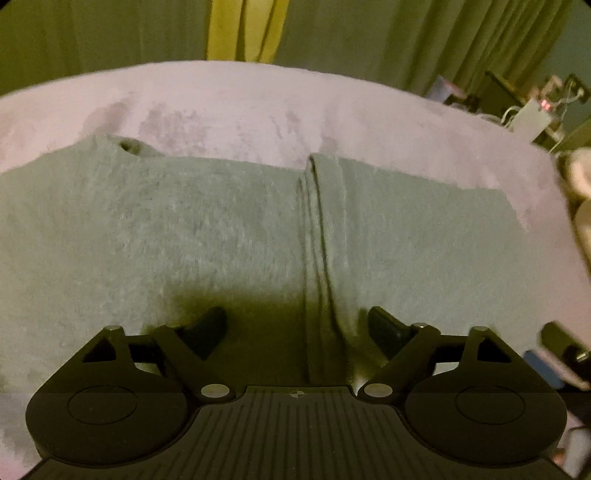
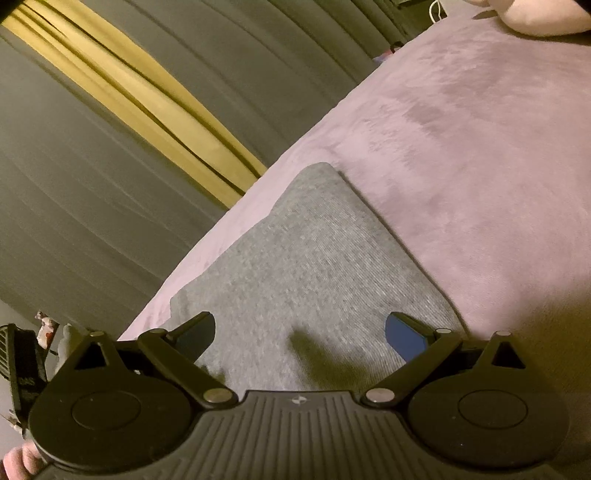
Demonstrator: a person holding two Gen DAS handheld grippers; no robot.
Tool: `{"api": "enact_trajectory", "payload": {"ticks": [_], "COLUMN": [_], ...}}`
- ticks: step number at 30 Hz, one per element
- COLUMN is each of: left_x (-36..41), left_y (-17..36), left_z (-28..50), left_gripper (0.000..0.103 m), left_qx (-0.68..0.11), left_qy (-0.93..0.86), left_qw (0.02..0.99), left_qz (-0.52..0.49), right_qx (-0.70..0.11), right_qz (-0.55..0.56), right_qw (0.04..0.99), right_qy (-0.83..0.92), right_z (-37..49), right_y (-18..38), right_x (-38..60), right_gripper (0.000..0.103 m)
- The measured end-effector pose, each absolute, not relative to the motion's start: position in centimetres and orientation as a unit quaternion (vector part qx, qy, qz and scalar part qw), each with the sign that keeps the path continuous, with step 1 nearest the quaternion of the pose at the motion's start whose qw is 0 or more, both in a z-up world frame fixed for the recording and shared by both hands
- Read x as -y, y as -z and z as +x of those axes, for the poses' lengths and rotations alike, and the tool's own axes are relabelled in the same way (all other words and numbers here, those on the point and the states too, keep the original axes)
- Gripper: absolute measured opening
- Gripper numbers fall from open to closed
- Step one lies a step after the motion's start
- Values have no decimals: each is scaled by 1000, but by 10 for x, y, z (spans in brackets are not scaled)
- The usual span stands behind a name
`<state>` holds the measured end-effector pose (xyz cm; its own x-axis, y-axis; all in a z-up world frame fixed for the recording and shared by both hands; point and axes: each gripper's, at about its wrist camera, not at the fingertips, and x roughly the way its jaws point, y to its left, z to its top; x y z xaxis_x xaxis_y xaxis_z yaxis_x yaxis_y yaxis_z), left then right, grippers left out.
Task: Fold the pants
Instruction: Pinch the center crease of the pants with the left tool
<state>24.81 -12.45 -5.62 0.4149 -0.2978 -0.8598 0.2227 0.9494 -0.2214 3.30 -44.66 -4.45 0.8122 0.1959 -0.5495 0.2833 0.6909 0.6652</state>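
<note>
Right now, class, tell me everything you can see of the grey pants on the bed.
The pants are grey knit fabric, soft and faintly ribbed, lying flat on a pinkish plush blanket. A raised crease with stitched lines runs across them in the left wrist view. The right wrist view shows one rounded corner. Both grippers hover above them with jaws apart; no pad visibly presses the cloth.

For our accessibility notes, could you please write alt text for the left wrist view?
Grey pants lie spread across a lilac blanket, with a raised seam fold running toward the camera. The open left claw hangs just above the cloth, straddling that fold without gripping it. Green curtains hang behind.
</note>
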Motion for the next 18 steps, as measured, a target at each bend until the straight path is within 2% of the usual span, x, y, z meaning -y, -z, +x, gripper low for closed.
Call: {"api": "enact_trajectory", "payload": {"ticks": [3, 6, 7, 8, 13, 18], "left_x": [121, 125, 127, 129, 130, 129], "left_y": [55, 56, 60, 64, 75, 87], "left_z": [255, 259, 262, 265, 273, 282], "left_gripper": [83, 75, 67, 65, 65, 72], "left_qx": [-524, -532, -540, -547, -566, -577], "left_qy": [167, 177, 175, 177, 209, 221], "left_qw": [832, 824, 819, 815, 788, 771], "left_qz": [-74, -84, -78, -77, -125, -154], "right_qx": [-305, -304, -304, -304, -304, -304], "right_qz": [391, 394, 394, 394, 395, 393], "right_qw": [868, 867, 867, 867, 867, 867], "right_qy": [26, 26, 26, 26, 26, 27], "right_z": [33, 33, 33, 33, 33, 34], "right_y": [45, 45, 45, 45, 45, 45], "right_x": [446, 447, 448, 448, 449, 449], "right_gripper": [99, 99, 99, 99, 99, 99]}}
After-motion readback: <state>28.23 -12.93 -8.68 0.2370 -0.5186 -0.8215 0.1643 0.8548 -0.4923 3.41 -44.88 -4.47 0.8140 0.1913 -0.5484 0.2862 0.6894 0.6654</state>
